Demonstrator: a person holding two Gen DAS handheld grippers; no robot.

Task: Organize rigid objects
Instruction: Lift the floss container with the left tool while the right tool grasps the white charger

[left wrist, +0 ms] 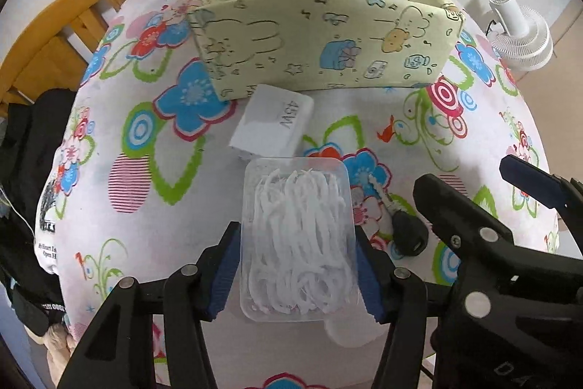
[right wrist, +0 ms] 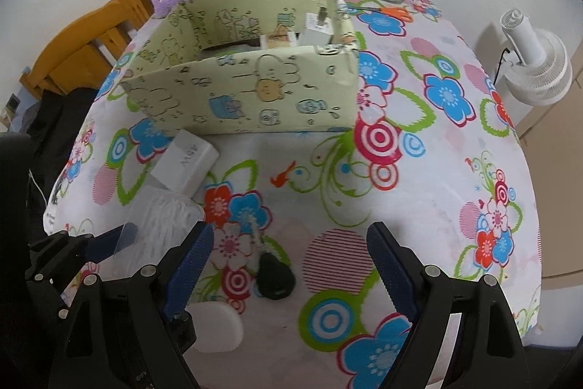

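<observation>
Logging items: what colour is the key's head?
Black key; right wrist view shows it best.

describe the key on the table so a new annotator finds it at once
Start at the pale green cartoon-print box on the flowered tablecloth, then come toward the camera past the white 45W charger. The key lies between the right gripper fingers: black rounded head, thin metal blade, the only dark item.

- Both wrist views: even, soft indoor light of moderate brightness, with no hard glare.
- Soft shadows lie under the patterned box (left wrist: 320, 35) and white charger (left wrist: 273, 124).
- Strong fisheye distortion bows the surface (right wrist: 455, 170) outward; dark vignette fills the corners.
- Clear floss-pick case (left wrist: 298, 243) shows faint sheen; the charger's "45W" print is sharper in the left view than in the right.
- Background items at the rim appear slightly soft.
</observation>
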